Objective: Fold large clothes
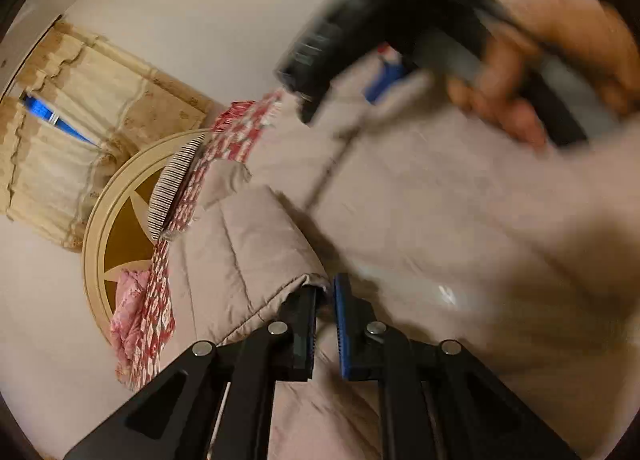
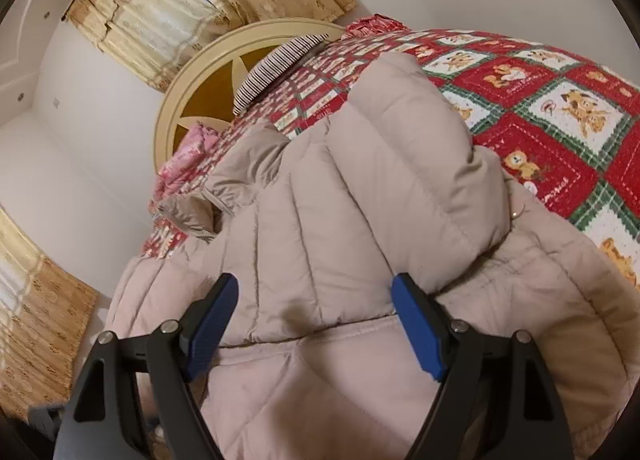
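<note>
A beige quilted puffer jacket [image 2: 360, 187] lies bunched on a bed with a red patchwork quilt [image 2: 532, 99]. My left gripper [image 1: 326, 292] is shut on a folded edge of the jacket [image 1: 256, 260], and the cloth drapes away from its tips to the left. My right gripper [image 2: 316, 300] is open wide just over a thick fold of the jacket, its blue pads [image 2: 416, 324] either side of the padding without pressing it. In the left wrist view a person's hand [image 1: 540, 59] holds the blurred black body of the right gripper above the jacket.
A round cream headboard [image 2: 192, 99] stands at the bed's far end, with a striped pillow [image 2: 276, 63] and pink cloth [image 2: 192, 151] beside it. Beige curtains [image 2: 160, 19] hang on the white wall behind. The quilt [image 1: 236, 131] runs along the jacket's left side.
</note>
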The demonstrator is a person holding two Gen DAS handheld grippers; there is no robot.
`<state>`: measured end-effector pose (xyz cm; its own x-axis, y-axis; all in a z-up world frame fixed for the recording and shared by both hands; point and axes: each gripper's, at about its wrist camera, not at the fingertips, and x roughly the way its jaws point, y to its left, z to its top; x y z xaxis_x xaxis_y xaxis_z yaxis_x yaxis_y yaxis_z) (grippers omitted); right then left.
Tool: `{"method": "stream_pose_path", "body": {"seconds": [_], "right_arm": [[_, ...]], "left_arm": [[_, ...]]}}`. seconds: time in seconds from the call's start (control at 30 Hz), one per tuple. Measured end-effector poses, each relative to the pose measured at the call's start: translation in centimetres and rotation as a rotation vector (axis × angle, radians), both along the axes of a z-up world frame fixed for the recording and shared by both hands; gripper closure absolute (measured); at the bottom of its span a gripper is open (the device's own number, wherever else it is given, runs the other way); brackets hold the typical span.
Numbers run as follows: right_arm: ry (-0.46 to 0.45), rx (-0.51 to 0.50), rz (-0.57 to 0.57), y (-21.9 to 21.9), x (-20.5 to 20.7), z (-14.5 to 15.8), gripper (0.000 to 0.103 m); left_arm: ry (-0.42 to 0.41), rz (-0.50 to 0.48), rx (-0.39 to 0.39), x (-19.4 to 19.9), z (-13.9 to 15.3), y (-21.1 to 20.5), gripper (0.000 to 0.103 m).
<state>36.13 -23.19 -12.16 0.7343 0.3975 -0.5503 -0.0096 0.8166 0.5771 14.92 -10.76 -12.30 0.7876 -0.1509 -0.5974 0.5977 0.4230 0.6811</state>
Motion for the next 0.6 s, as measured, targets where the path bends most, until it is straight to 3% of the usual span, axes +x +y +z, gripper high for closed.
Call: {"method": "stream_pose_path", "body": {"seconds": [0.07, 0.13, 0.2, 0.23, 0.33, 0.47, 0.6], "right_arm": [[0.042, -0.059, 0.004, 1.0, -0.1, 1.0, 0.02], [0.021, -0.055, 0.063, 1.7, -0.7, 2.6, 0.02], [-0.018, -0.035, 0.168, 3.2, -1.2, 5.0, 0.015], [-0.018, -0.037, 0.219, 4.1, -1.2, 5.9, 0.002], [0.003, -0.099, 0.42, 9.0, -1.2, 8.3, 0.0], [-0.027, -0.223, 0.579, 14.0, -2.7, 8.9, 0.0], [-0.051, -0.258, 0.615, 16.5, -3.9, 8.0, 0.0]], "left_arm": [[0.048, 0.027, -0.082, -0.3, -0.2, 1.5, 0.094], [0.073, 0.05, -0.152, 0.1, -0.2, 2.4, 0.094], [0.07, 0.054, -0.171, 0.3, -0.8, 2.5, 0.094], [0.059, 0.05, -0.164, 0.3, -1.1, 2.2, 0.094], [0.077, 0.048, -0.222, -0.4, -0.9, 2.5, 0.094], [0.273, 0.046, -0.519, -2.3, 2.7, 7.9, 0.094], [0.311, 0.175, -0.761, -3.1, 4.9, 14.4, 0.094]]}}
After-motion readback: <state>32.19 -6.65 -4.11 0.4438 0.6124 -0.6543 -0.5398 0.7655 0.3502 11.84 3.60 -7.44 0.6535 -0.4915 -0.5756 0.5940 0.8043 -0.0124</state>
